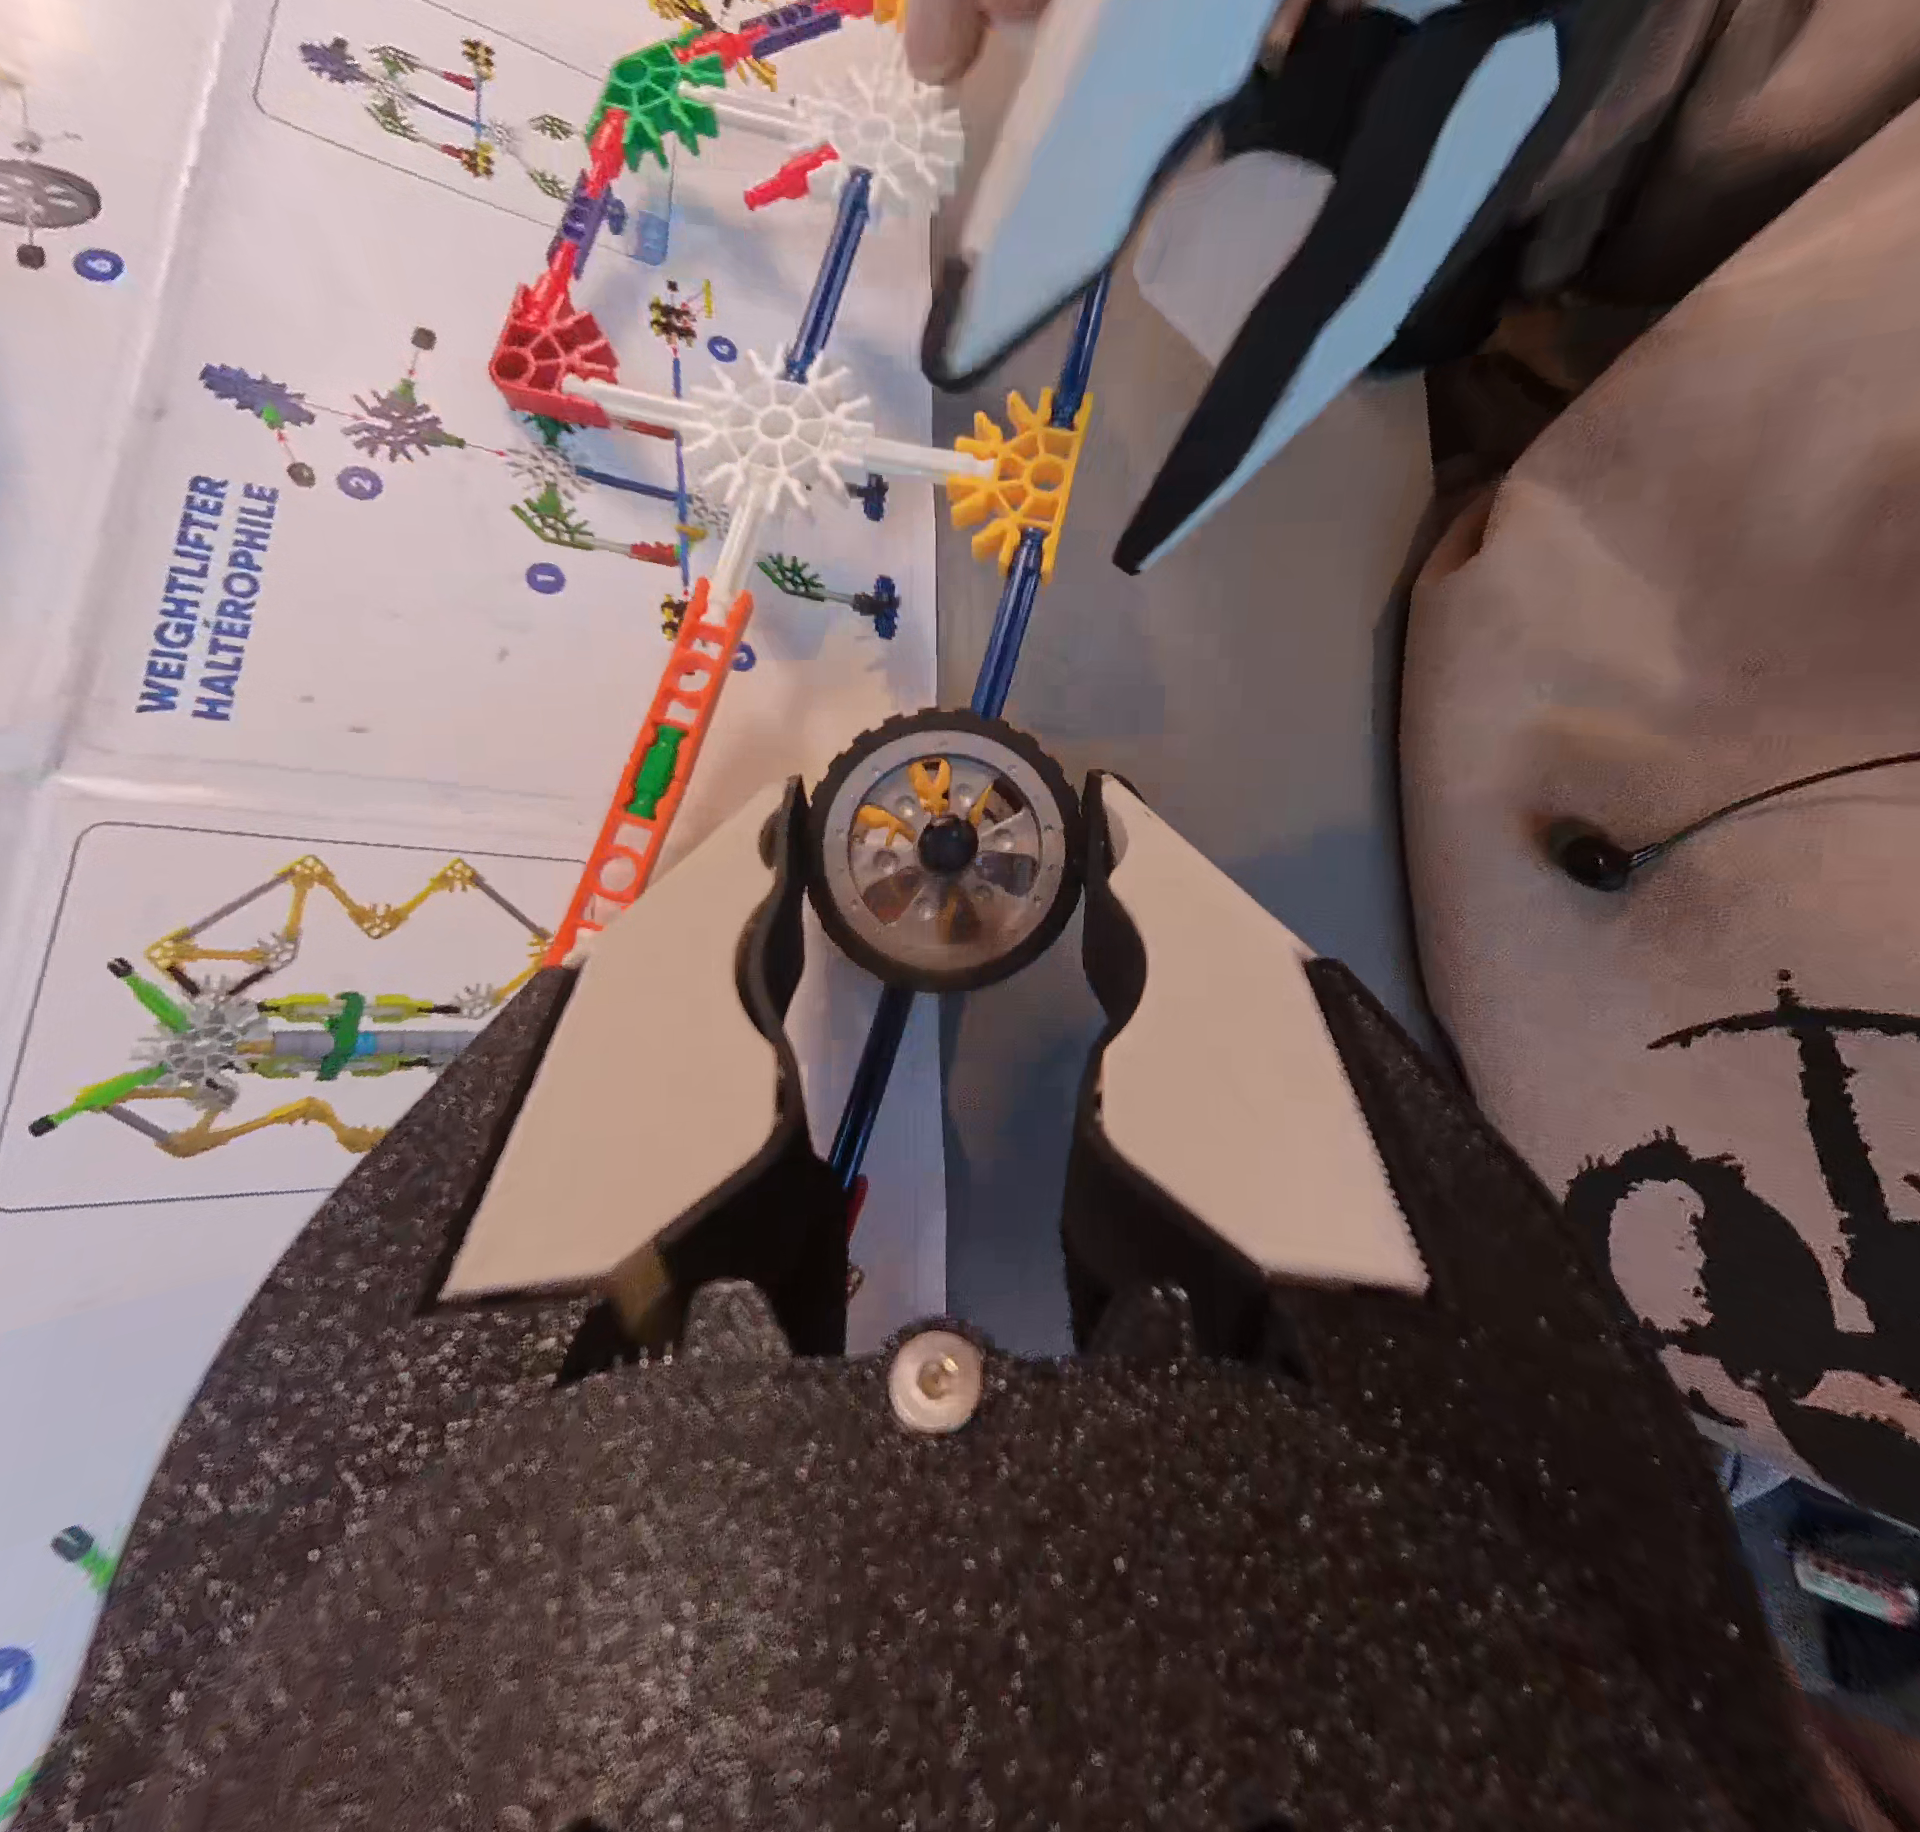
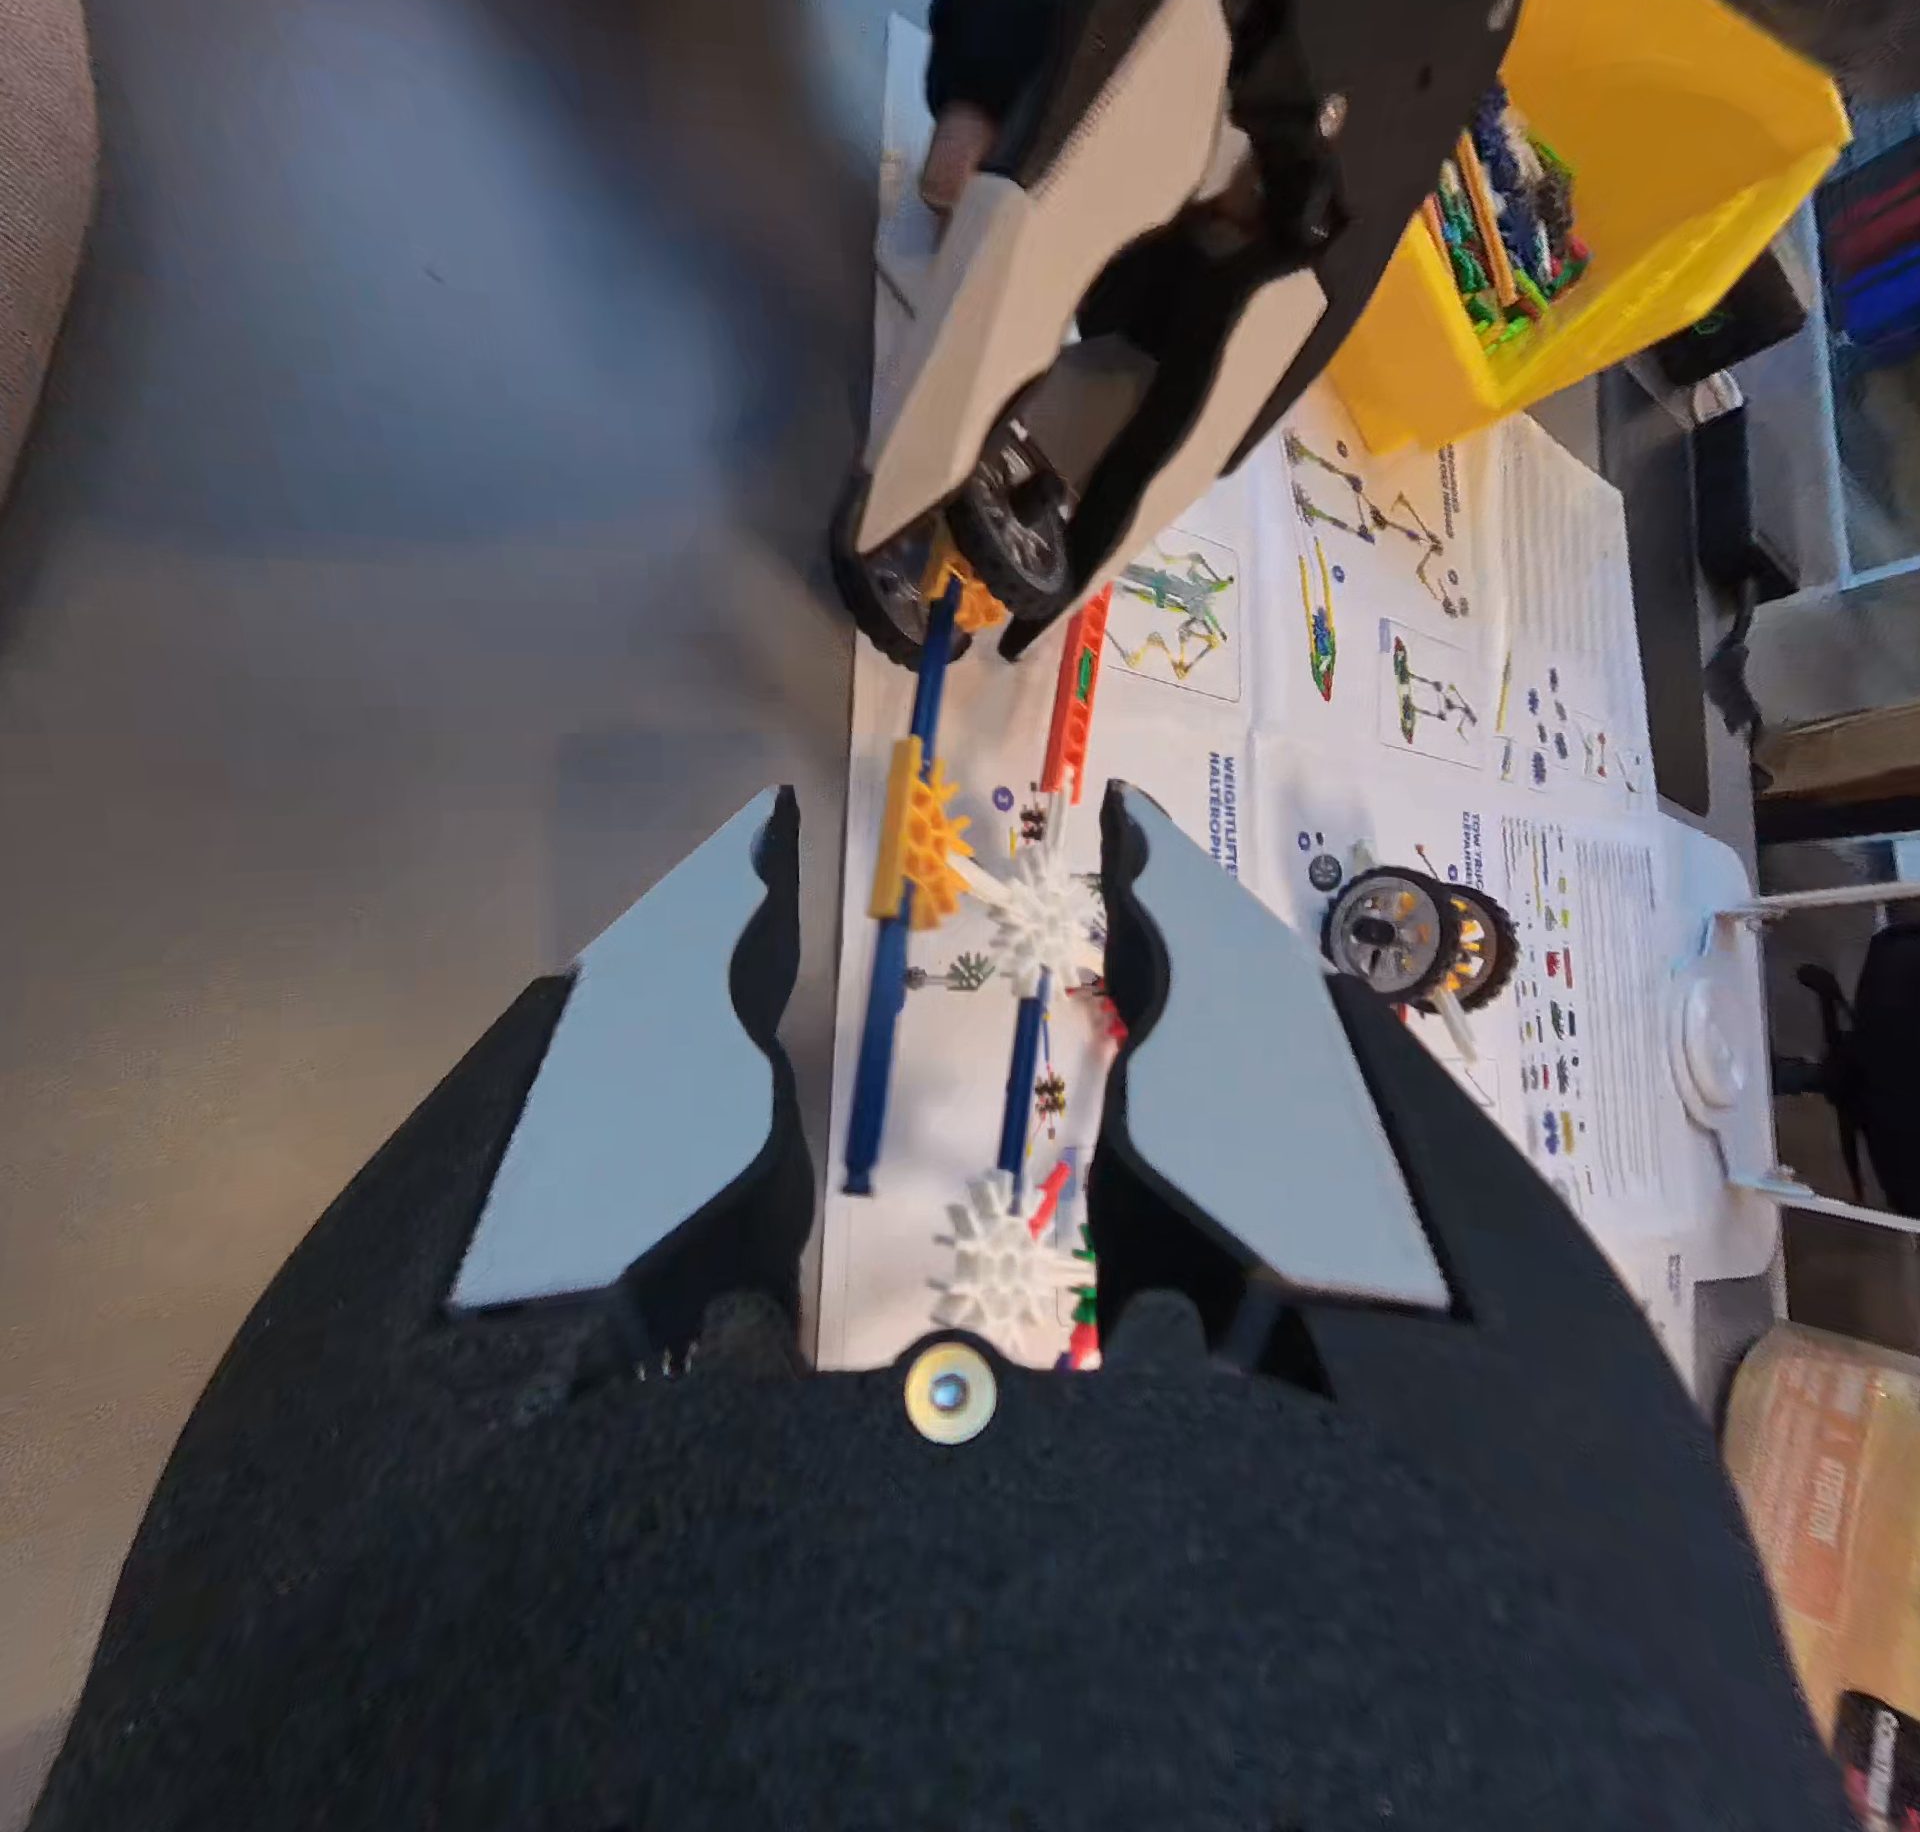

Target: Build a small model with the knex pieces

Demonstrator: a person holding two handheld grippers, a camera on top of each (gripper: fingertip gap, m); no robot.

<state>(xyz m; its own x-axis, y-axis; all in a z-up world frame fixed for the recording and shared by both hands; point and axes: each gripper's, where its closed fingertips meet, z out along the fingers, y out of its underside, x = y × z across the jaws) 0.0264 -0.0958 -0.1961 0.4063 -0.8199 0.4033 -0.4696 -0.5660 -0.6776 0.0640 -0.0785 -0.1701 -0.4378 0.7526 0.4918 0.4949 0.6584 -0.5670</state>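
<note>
The left hand-held gripper (image 1: 943, 816) has pale grey fingers edged in black, and between them sits a black-tyred toy wheel with a silver hub (image 1: 943, 852). Ahead of it a dark blue plastic rod (image 1: 1013, 619) meets a yellow fan-shaped connector (image 1: 1023, 478) and a white snowflake connector (image 1: 777, 428). To its left lies an orange ladder-like strip (image 1: 665, 774) on white printed instruction paper (image 1: 208, 587). Beyond the right hand-held gripper (image 2: 951, 816), to its right, stands a bright yellow plastic bin (image 2: 1683, 151).

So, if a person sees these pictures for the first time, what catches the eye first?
Probably the black wheel clamped between the left gripper fingers, fixed on a blue rod of the colourful construction-toy frame. That frame lies on a printed instruction sheet. Far off sits a bright yellow bin of parts, while the right gripper is open.
</note>
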